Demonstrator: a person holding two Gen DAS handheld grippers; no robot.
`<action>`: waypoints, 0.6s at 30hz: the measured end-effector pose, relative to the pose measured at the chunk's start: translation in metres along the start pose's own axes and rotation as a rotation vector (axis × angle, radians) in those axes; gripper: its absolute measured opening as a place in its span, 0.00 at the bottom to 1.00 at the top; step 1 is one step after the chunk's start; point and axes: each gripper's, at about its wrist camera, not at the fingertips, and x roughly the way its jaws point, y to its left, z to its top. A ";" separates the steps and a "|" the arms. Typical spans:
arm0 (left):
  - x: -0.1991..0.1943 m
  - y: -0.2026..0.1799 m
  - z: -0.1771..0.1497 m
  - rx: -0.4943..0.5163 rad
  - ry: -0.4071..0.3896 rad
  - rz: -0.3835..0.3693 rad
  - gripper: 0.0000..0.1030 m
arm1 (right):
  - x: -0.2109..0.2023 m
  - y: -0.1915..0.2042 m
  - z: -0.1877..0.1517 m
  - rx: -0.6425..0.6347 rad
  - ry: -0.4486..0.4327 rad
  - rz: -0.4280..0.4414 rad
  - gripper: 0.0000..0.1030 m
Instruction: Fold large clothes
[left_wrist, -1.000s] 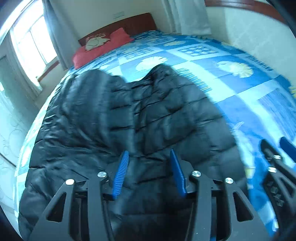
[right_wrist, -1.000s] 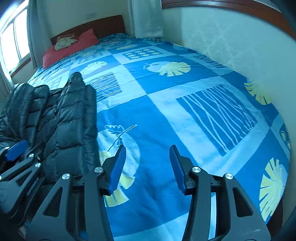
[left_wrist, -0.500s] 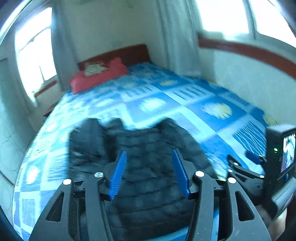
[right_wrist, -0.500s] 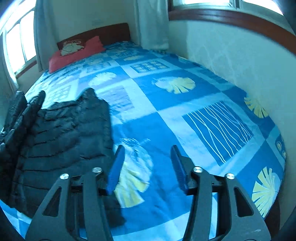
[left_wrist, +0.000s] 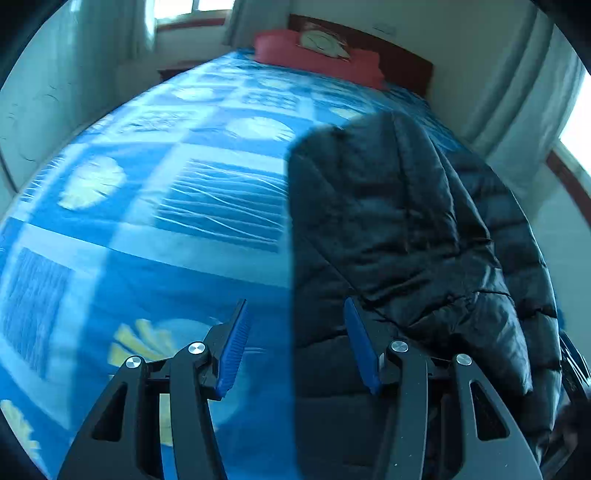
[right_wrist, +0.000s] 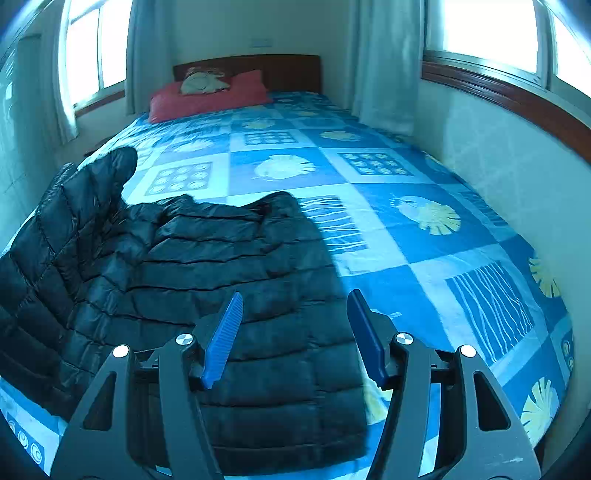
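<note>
both claws hang empty over the bed's near end, left gripper (left_wrist: 293, 343) and right gripper (right_wrist: 293, 338) each spread apart; the right has just widened. beyond them the black jacket (right_wrist: 207, 280) lies on the blue bedspread (right_wrist: 424, 258), one sleeve flopped out sideways; next, i'd guess, grab that sleeve and fold it in

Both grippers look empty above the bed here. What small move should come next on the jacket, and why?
Probably bring the left gripper down to the sleeve that sticks out past the body of the black puffer jacket. Both it and the right gripper are open with nothing between their fingers, and that sleeve lies unfolded on the bedspread.
</note>
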 end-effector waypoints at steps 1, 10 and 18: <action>0.001 -0.009 -0.002 0.020 -0.010 -0.022 0.49 | 0.000 0.004 0.002 -0.011 -0.001 0.000 0.57; 0.013 -0.070 -0.020 0.170 -0.029 -0.044 0.49 | -0.001 0.039 0.024 -0.013 -0.010 0.105 0.58; 0.027 -0.079 -0.030 0.216 -0.067 -0.018 0.49 | 0.022 0.067 0.032 0.037 0.054 0.236 0.64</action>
